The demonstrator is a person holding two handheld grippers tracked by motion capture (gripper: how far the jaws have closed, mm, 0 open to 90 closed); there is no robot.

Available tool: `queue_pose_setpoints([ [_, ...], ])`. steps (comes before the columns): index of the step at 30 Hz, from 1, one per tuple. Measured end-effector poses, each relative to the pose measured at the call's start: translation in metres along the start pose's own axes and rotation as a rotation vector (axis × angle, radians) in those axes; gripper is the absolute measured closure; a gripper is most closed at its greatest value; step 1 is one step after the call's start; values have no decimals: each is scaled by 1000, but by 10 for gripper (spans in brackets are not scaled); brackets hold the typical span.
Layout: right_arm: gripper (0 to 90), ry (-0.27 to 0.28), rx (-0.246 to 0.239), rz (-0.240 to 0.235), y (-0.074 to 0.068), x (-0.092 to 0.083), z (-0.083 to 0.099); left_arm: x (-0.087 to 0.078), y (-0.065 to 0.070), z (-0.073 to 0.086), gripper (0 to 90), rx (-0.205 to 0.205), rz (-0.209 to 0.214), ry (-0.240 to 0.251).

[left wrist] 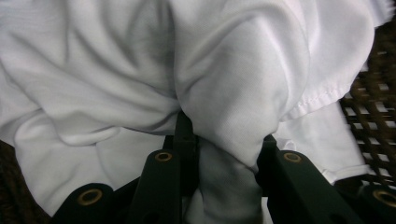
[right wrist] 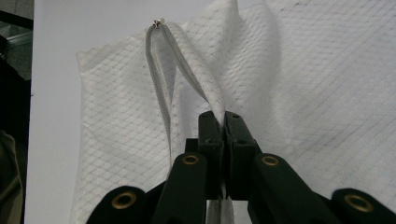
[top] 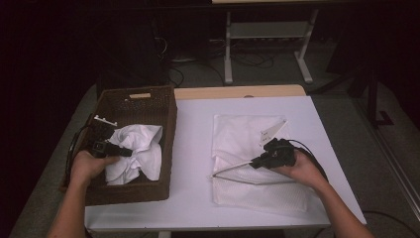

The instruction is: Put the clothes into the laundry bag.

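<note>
Gripping crumpled white cloth (left wrist: 224, 93) in a brown wicker basket (top: 168, 124), the left tool (top: 111, 148) must lift while the right tool (top: 257, 162) pinches the white mesh bag's (right wrist: 303, 93) zipper edge.

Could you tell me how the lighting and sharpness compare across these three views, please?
High view: dim, soft, background nearly black. Left gripper view: white cloth brightly lit, folds shadowed, basket weave blurred at the edge. Right gripper view: mesh bag evenly lit and sharp.

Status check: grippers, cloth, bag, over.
Left hand-held gripper shut on cloth in basket. Right hand-held gripper shut on mesh bag edge. Nothing in the way.
</note>
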State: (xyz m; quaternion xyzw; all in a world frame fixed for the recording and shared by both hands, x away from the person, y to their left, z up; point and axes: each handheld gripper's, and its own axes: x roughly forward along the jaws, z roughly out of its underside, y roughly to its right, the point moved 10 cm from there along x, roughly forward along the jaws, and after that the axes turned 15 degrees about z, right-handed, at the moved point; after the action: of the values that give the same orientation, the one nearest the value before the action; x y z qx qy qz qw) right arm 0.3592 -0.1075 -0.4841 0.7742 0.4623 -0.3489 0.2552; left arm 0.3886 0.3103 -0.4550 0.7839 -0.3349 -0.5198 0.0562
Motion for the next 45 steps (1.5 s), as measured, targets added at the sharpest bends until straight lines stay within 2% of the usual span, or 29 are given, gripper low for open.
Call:
queue_pose_setpoints([
  [7, 868, 5, 15, -6, 3, -2, -1, -15, 10, 0, 725, -23, 98, 80],
  [20, 871, 7, 30, -14, 6, -5, -7, -46, 23, -4, 727, -28, 214, 232],
  [39, 874, 34, 73, -15, 21, -12, -18, -86, 53, -26, 727, 27, 300, 359],
  [45, 874, 47, 92, -13, 29, -13, -23, -97, 65, -35, 727, 47, 321, 381],
])
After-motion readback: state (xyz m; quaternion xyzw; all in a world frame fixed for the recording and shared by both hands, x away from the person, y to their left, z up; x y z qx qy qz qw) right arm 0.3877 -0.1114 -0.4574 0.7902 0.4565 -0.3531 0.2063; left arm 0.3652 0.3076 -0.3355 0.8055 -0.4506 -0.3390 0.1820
